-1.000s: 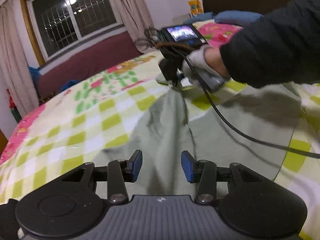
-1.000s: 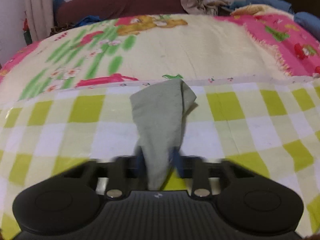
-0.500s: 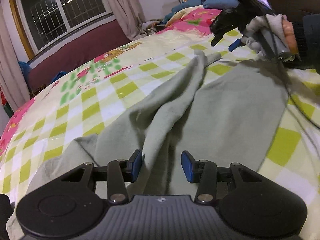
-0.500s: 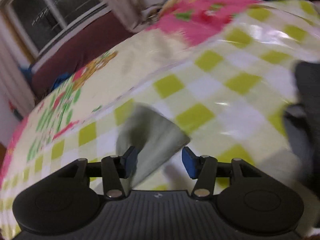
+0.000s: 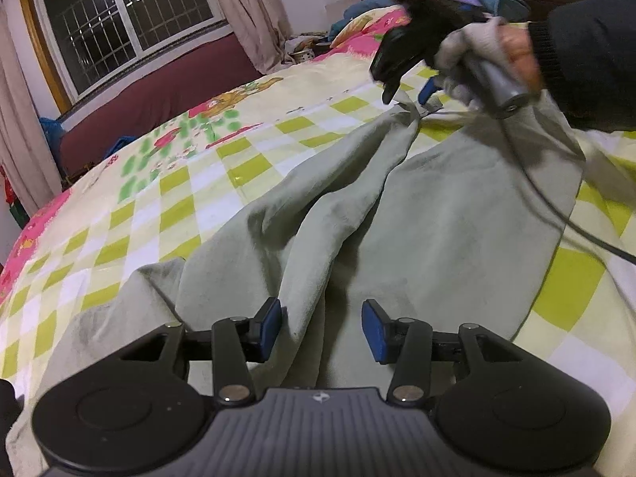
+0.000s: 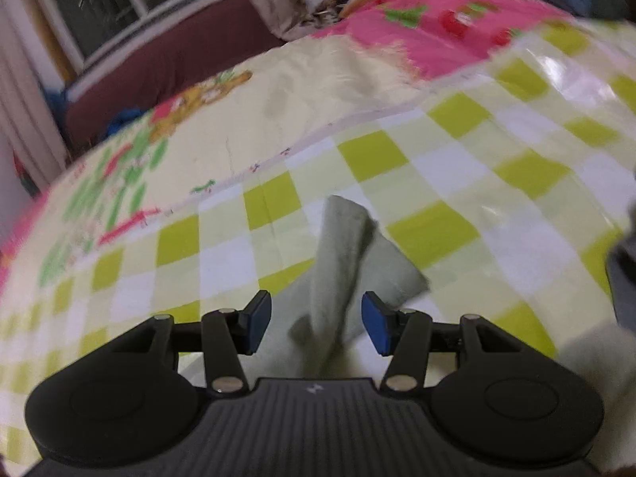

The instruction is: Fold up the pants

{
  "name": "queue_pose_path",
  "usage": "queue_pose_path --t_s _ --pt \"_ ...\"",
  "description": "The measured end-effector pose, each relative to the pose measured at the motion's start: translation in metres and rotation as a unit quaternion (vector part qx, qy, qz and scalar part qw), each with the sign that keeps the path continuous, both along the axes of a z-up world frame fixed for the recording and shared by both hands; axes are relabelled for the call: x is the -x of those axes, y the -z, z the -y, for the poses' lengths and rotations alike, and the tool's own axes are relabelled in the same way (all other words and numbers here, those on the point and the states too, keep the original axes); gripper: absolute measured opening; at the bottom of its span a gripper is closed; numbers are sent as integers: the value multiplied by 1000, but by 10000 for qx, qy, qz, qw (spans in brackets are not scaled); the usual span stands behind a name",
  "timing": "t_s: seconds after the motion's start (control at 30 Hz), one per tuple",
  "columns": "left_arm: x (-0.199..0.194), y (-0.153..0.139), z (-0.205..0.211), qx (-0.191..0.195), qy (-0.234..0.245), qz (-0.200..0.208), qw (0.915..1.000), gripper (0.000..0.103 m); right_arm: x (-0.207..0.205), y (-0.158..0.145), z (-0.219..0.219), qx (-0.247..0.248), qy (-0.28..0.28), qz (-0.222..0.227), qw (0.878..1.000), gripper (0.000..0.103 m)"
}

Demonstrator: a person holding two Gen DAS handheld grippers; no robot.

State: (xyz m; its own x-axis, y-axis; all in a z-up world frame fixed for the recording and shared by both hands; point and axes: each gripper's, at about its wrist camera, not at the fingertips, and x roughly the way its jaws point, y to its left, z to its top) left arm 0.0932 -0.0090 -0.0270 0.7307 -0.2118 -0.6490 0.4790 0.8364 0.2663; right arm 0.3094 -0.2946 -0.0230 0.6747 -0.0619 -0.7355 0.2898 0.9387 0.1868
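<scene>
Grey-green pants [image 5: 417, 214] lie rumpled on the checked bedspread [image 5: 167, 206], one leg bunched into ridges that run toward the far side. My left gripper [image 5: 321, 326] is open, with a raised fold of the pants between its blue pads, untouched. My right gripper [image 5: 409, 93] hovers over the far leg end, held by a gloved hand. In the right wrist view the right gripper [image 6: 316, 322] is open, and the leg end [image 6: 349, 246] lies loose between and beyond its pads.
A maroon sofa [image 5: 159, 95] and a barred window [image 5: 127, 24] stand beyond the bed. Pink bedding and blue cloth [image 5: 365, 28] lie at the far right. A black cable [image 5: 556, 206] trails from the right gripper across the pants.
My right gripper has opened and let go of the leg end, which now lies on the bed. My left gripper has drawn closer over the pants and stays open.
</scene>
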Motion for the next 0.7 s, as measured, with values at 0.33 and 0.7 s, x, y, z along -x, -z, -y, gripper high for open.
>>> queue_pose_path --t_s 0.33,0.7 --pt "-1 -9 -4 -20 -89 150 9998 59 18 -54 25 -654 -129 578 9961 2" --pt "23 -15 4 -98 67 81 9999 64 179 -73 113 -1399 790 961 9823 2"
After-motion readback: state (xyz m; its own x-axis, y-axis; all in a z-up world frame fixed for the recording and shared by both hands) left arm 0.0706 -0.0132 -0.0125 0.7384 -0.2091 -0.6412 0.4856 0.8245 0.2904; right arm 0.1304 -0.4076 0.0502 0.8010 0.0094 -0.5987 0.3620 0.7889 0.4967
